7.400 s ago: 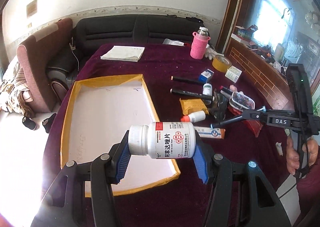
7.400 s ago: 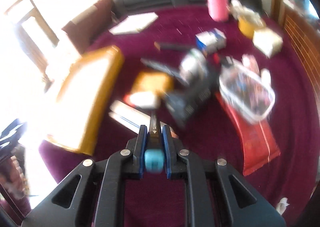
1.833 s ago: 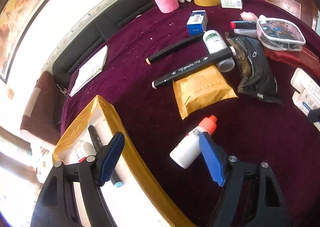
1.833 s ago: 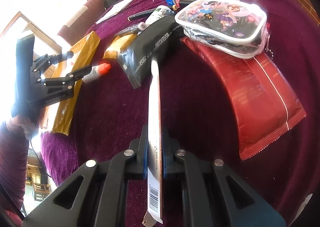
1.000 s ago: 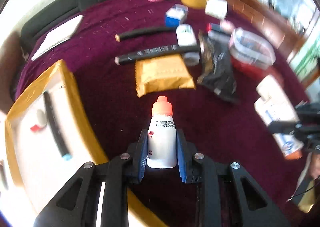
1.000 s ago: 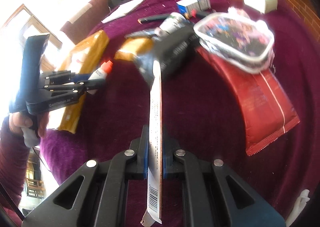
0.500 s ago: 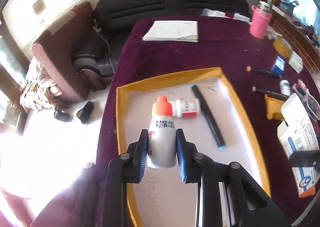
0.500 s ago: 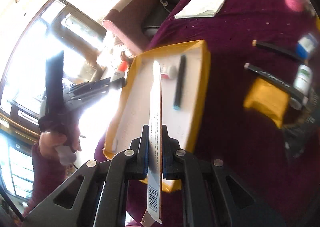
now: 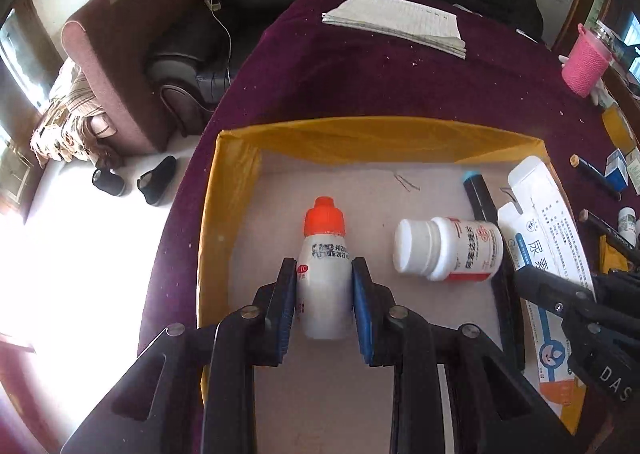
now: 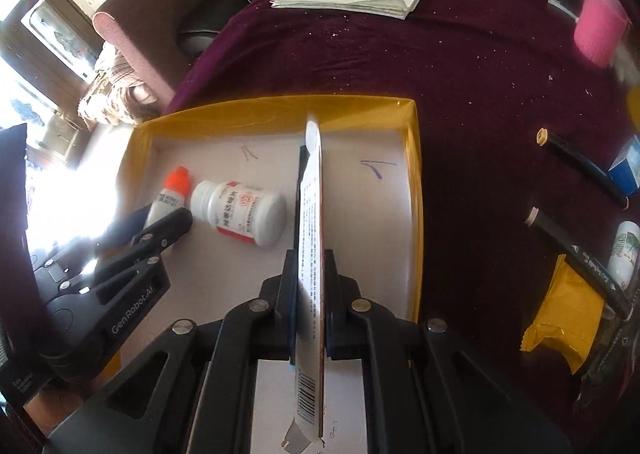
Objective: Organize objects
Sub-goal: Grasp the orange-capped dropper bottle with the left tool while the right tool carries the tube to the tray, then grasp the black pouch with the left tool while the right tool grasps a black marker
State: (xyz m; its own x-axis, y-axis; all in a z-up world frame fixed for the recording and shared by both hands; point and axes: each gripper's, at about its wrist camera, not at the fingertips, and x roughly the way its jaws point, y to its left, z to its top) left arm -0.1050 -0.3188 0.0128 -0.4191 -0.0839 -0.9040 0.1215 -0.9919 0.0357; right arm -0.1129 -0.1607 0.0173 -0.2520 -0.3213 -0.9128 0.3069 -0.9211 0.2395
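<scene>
My left gripper point(image 9: 324, 270) is shut on a small white bottle with an orange cap point(image 9: 324, 242), over the left part of a yellow-walled tray point(image 9: 360, 138). A larger white pill bottle point(image 9: 452, 250) lies on the tray's white floor just right of it. A black marker with a blue end point(image 9: 480, 198) lies further right. My right gripper point(image 10: 310, 266) is shut on a flat white carton point(image 10: 312, 190), held edge-on above the tray's middle. In the right wrist view the left gripper point(image 10: 168, 222) and its orange-capped bottle point(image 10: 172, 194) are beside the pill bottle point(image 10: 240, 214).
On the dark red cloth right of the tray point(image 10: 416, 194) lie black markers point(image 10: 576, 162), a yellow pouch point(image 10: 568, 314), a small white bottle point(image 10: 624, 250) and a blue box point(image 10: 628, 166). A paper stack point(image 9: 396, 22) and a pink-sleeved bottle point(image 9: 586, 62) stand at the back. An armchair point(image 9: 120, 54) is past the table's left edge.
Both grippers have travelled left from the cluttered cloth to over the tray, each keeping its load. The left one has rolled and come closer to the tray floor, next to the pill bottle.
</scene>
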